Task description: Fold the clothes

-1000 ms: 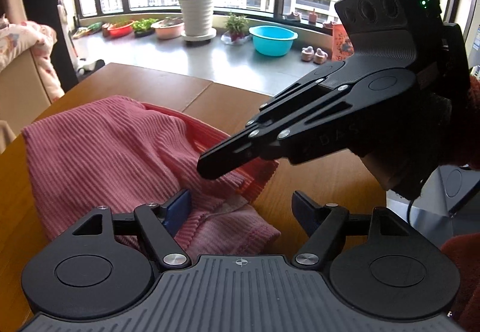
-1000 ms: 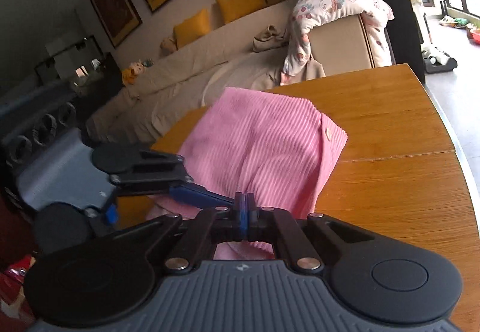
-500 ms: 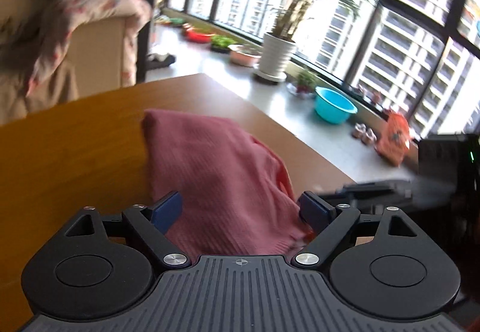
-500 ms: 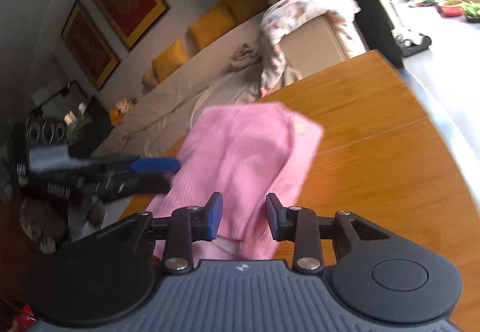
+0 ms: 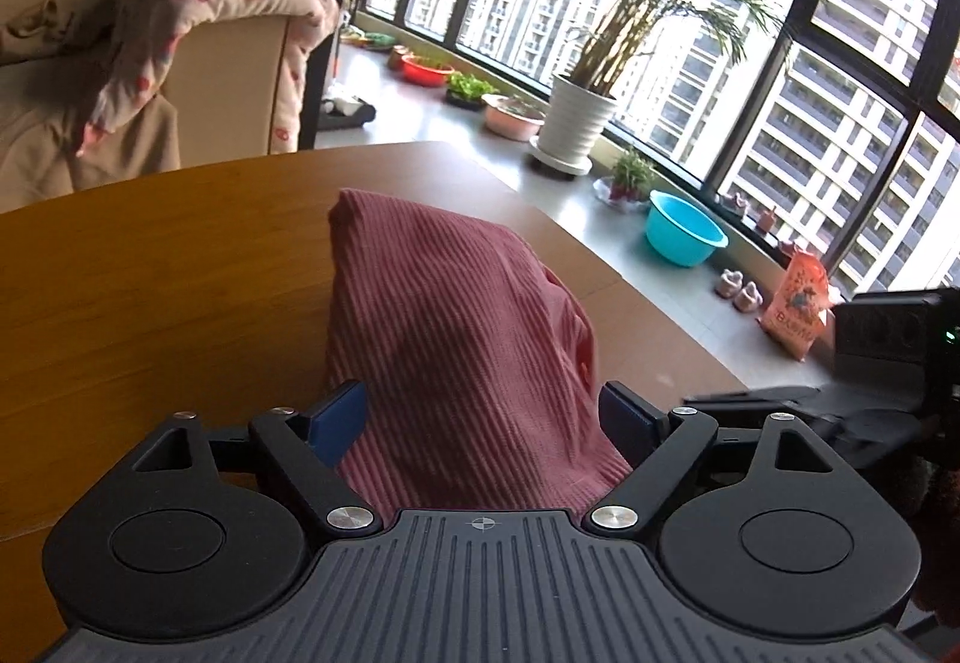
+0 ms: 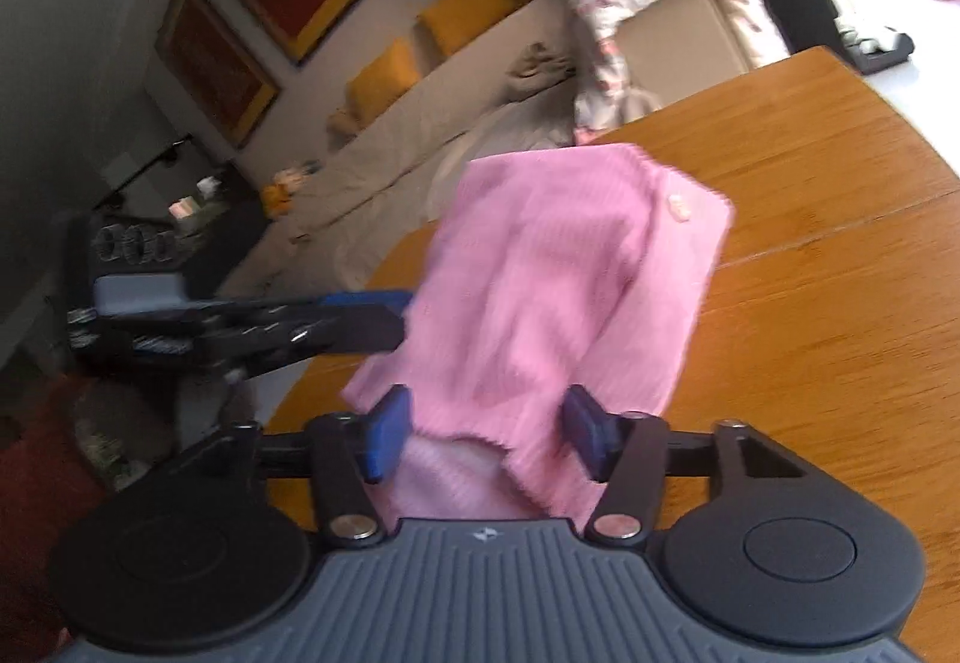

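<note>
A folded pink ribbed garment (image 5: 456,327) lies on the wooden table (image 5: 156,291). My left gripper (image 5: 483,417) is open, its blue pads on either side of the garment's near end, without pinching it. In the right wrist view the same pink garment (image 6: 558,291) has a small button near its far right corner. My right gripper (image 6: 489,438) is open too, with the garment's near hem between its spread fingers. The left gripper (image 6: 366,303) shows at the garment's left edge in that view. The right gripper's body shows at the right edge of the left wrist view.
The table's curved edge (image 5: 630,279) runs to the right of the garment. Beyond it are a windowsill with a potted plant (image 5: 576,129) and a blue basin (image 5: 684,237). A beige sofa with a floral blanket (image 5: 216,3) stands behind the table.
My right gripper has opened and let go of the garment. Both grippers have pulled back and swung round; the left one now straddles the garment's end.
</note>
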### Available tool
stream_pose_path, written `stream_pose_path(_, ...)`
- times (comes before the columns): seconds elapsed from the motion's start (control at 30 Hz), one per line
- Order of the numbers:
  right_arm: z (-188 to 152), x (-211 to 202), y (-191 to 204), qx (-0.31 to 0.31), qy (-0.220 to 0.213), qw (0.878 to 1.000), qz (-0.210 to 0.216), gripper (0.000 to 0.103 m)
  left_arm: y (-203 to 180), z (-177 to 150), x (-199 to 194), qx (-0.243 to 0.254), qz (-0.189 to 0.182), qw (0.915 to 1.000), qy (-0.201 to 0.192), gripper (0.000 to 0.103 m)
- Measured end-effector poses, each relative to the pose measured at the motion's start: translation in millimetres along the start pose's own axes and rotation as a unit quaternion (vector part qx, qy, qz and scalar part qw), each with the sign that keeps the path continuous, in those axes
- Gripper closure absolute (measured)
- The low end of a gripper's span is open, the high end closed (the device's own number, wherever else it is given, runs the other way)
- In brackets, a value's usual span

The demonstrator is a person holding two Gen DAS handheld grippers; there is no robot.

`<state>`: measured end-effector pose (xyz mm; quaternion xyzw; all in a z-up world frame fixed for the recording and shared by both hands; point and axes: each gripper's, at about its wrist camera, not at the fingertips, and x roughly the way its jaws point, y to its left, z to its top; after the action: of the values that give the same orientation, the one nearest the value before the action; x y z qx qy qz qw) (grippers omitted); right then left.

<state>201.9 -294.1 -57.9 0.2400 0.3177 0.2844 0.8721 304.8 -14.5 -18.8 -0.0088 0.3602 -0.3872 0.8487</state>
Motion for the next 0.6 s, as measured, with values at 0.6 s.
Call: stream_pose_path(0.6,13,25,7,0.004,0.022,0.999,-0.043,0.071,39,-25,5,-0.090,0.005,0.9959,0.004,0.033)
